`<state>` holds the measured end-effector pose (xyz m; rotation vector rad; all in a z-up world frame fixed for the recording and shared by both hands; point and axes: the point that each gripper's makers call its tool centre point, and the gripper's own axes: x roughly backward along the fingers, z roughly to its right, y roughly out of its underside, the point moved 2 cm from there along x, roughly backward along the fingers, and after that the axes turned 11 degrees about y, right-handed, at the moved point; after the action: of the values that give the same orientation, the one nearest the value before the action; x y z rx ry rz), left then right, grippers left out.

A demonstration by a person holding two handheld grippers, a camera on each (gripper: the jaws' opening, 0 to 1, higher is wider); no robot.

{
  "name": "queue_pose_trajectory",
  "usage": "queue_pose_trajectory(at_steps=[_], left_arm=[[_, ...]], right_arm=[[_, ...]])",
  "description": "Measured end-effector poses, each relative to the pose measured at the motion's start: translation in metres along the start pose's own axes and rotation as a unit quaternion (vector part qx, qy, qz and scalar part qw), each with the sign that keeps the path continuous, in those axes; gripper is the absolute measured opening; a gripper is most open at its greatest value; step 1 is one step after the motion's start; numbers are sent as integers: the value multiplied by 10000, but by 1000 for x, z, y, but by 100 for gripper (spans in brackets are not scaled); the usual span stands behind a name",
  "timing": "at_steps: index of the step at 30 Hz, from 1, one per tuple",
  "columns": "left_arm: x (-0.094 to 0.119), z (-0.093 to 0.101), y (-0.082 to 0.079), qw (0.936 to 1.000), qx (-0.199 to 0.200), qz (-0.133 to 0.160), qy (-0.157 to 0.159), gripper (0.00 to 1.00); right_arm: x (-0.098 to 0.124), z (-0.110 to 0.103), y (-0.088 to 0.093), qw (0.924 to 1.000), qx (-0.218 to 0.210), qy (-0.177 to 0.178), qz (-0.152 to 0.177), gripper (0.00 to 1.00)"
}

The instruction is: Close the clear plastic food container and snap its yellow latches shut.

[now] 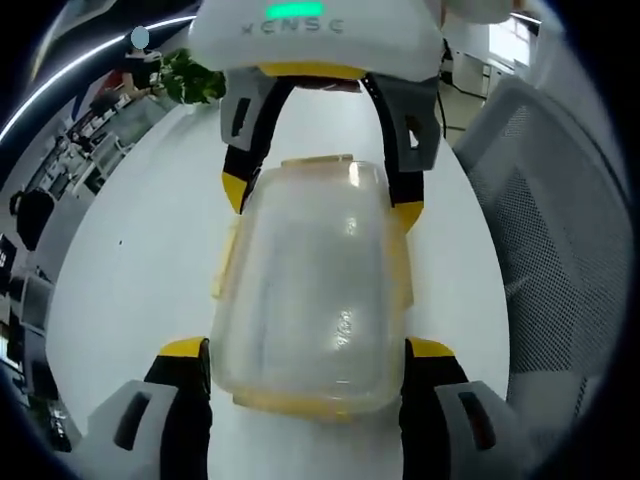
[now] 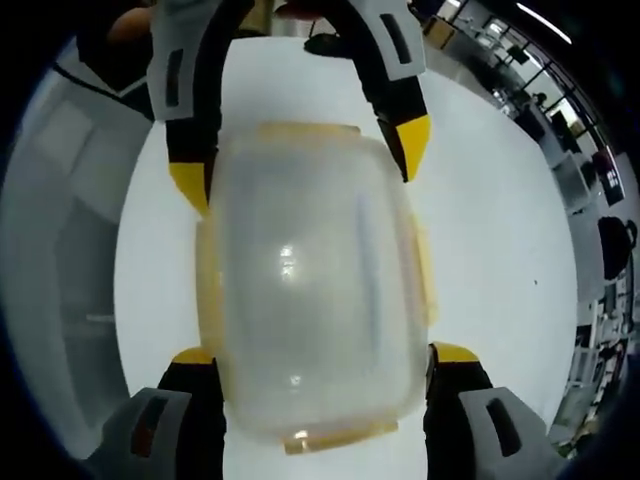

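Container (image 1: 310, 290) on white table (image 1: 130, 270), gray chair (image 1: 560, 230) beside.

Both hand-held grippers (image 1: 308, 358) (image 1: 322, 195) straddle the lidded container (image 1: 310, 285) on the white table (image 1: 130, 270).

Container (image 1: 310, 290) contents blurred behind cloudy lid; latch (image 2: 335, 437) state unclear.
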<state>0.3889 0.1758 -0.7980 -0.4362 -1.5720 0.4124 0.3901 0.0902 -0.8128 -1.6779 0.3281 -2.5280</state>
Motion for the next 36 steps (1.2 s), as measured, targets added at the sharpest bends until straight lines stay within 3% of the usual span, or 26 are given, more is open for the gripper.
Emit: queue_pose_trajectory(at_steps=[18, 36], left_arm=[[-2, -2, 2, 9999, 82, 57, -93, 79], [-4, -35, 1, 9999, 19, 58, -83, 80]], right_arm=[[-3, 2, -1, 9999, 77, 3, 105, 83], [-16, 30, -2, 10000, 6, 22, 73, 85]])
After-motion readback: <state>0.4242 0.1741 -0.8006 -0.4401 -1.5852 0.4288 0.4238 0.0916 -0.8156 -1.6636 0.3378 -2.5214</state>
